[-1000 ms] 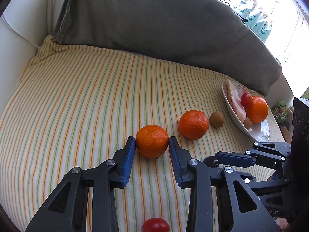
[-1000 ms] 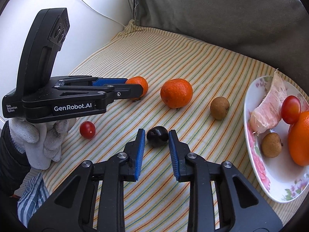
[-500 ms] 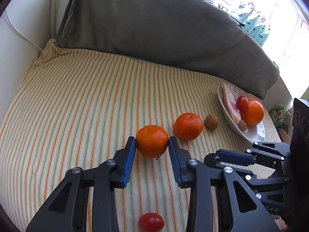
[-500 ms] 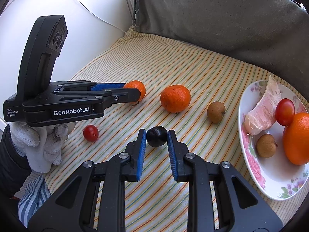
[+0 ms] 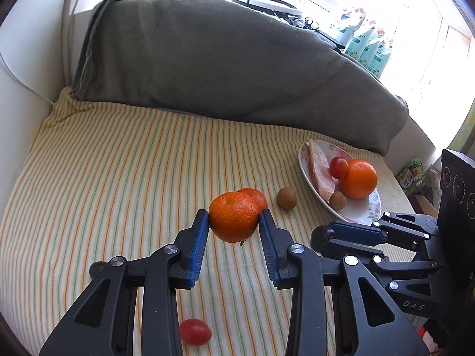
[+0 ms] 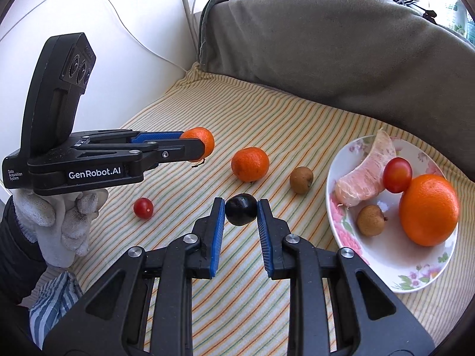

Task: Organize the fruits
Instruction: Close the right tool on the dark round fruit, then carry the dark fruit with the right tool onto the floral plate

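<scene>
**Spotter:** What have you got in hand?

**Me:** My left claw [image 5: 234, 222] is clenched on a round orange mandarin with dimpled skin [image 5: 233, 216]. In the right wrist view it hangs clear above the yellow-and-green striped cloth [image 6: 267, 112]. My right claw [image 6: 240, 212] is clamped on a small dark, glossy plum-like fruit [image 6: 241, 209], also off the cloth as far as I can judge.

**Spotter:** Both going to the white floral plate [image 6: 415, 276]?

**Me:** That's my reading. It already carries a large smooth orange [image 6: 429, 209], a red cherry tomato [image 6: 397, 175], a pale pink peeled citrus segment [image 6: 366, 178] and a small brown longan-like fruit [image 6: 371, 220].

**Spotter:** Where could it go wrong?

**Me:** The mandarin is pinched only near the pad tips, at its widest part, so a jolt could let it roll out onto the second mandarin [image 6: 250, 164] or the brown fruit [image 6: 301, 175] lying on the cloth. The dark fruit is slick and small; I'd guess it could squirt out if I squeeze unevenly.

**Spotter:** And at the plate?

**Me:** It's crowded. Bare space is mostly at the near rim, and the plate looks tilted on the soft cloth, so anything dropped from height could roll off or knock the tomato loose. Both claws heading there together might also collide. A loose red cherry tomato [image 6: 143, 208] sits under my left side too; I'd avoid dipping there.
</scene>
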